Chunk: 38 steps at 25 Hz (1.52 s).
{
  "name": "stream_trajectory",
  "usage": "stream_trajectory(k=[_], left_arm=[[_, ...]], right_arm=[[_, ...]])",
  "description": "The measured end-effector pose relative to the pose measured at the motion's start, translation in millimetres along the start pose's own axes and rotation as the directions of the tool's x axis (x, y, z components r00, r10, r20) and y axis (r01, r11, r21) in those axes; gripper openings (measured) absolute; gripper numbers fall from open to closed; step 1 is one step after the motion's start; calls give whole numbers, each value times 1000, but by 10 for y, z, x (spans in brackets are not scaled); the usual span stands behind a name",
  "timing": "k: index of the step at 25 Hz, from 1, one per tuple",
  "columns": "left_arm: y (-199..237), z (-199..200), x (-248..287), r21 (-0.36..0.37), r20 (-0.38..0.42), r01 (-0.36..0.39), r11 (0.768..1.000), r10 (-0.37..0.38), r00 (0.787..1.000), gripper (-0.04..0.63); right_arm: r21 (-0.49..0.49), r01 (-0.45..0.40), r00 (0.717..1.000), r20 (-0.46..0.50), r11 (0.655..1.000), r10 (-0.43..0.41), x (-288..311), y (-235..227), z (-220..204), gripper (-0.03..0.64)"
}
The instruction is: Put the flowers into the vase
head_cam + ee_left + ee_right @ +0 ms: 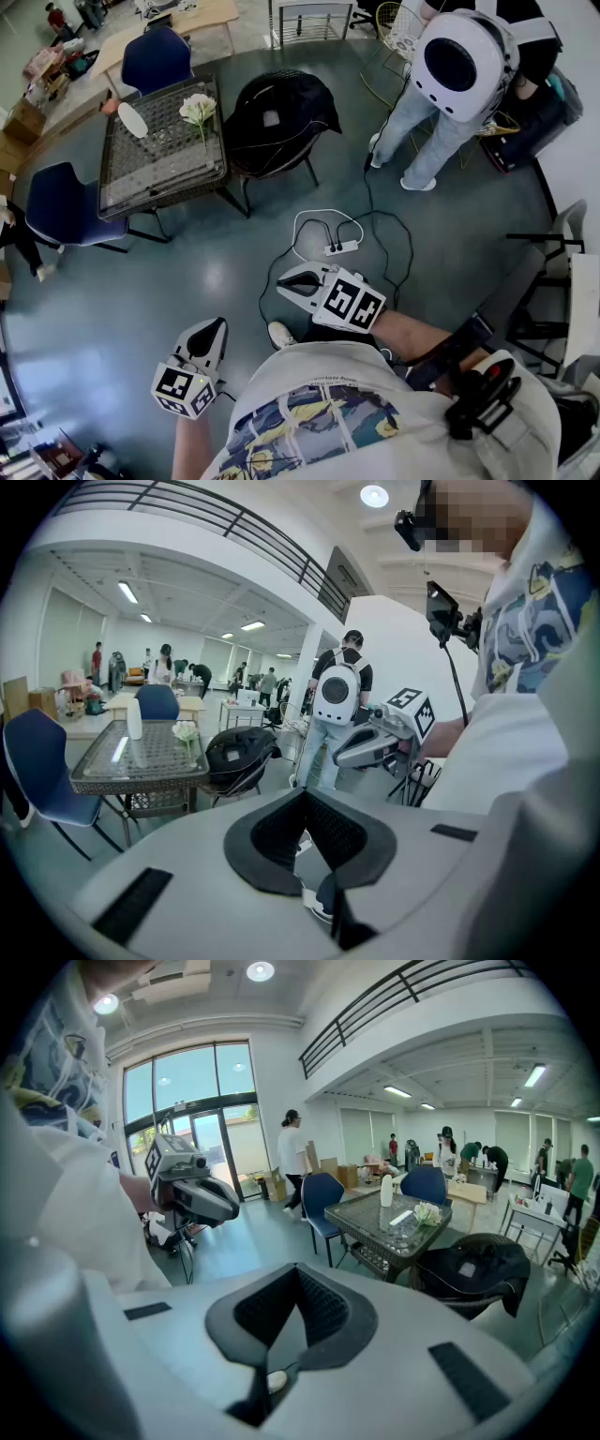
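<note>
The person is wearing a white shirt [309, 370] with a blue-and-yellow print [309, 422]. The grey left claw [216, 324] and right claw [281, 284] are bearing black-and-white marker cubes [185, 388].

The left gripper [216, 328], a pale grey two-jaw tool with black pads and a cube of black-and-white square markers [183, 389] at its rear, is held low at the person's left side. It points forward and somewhat downward. Its jaws are pressed together and nothing is between them. The bare left forearm [192, 445] shows behind it at the lower edge of the head view.

The right gripper [283, 283], of the same grey make with its own marker cube [354, 302], is held in front of the chest and points toward the left and downward. Its jaws are also closed on nothing. The bare right forearm [420, 335] lies bent behind it. The two grippers are apart.
</note>
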<state>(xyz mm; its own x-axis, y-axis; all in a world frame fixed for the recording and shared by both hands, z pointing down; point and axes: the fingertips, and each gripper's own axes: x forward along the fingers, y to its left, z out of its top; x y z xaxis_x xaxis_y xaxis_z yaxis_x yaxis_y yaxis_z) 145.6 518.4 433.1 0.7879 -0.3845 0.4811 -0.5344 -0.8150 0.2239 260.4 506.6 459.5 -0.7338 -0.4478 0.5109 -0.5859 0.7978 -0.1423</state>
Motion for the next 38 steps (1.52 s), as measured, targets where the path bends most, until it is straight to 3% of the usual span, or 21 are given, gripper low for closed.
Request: stream_trajectory(k=[8,13,19,22,25,32,38], left_arm=[[-499,251,570,-20,38,14,1000,-13,999,9],[-694,387,807,-10,31,-1,1000,2,1000,9],[-642,346,1104,-80,27,-95,992,97,995,9],[-665,383,1081,-102,19,-114,988,117,993,9],[-523,450,926,-112,22,-134,985,137,990,9],[297,607,809,-120,76,-157,980,167,983,9],[1232,588,98,-145,118,-168,975,185,976,9]], right_arm=[[-101,-21,1000,16,995,23,-364,-322,96,8],[-57,-76,997,22,995,77,-657,-401,-115,9],[-28,-95,995,20,995,96,-728,-799,-494,11],[-4,-92,995,28,996,92,-708,-957,-447,36],[-5,-103,994,34,995,103,-543,-979,-241,105],[-37,-139,990,-20,990,138,153,-1133,128,109],[-52,-138,990,-42,989,136,1087,-949,811,109]])
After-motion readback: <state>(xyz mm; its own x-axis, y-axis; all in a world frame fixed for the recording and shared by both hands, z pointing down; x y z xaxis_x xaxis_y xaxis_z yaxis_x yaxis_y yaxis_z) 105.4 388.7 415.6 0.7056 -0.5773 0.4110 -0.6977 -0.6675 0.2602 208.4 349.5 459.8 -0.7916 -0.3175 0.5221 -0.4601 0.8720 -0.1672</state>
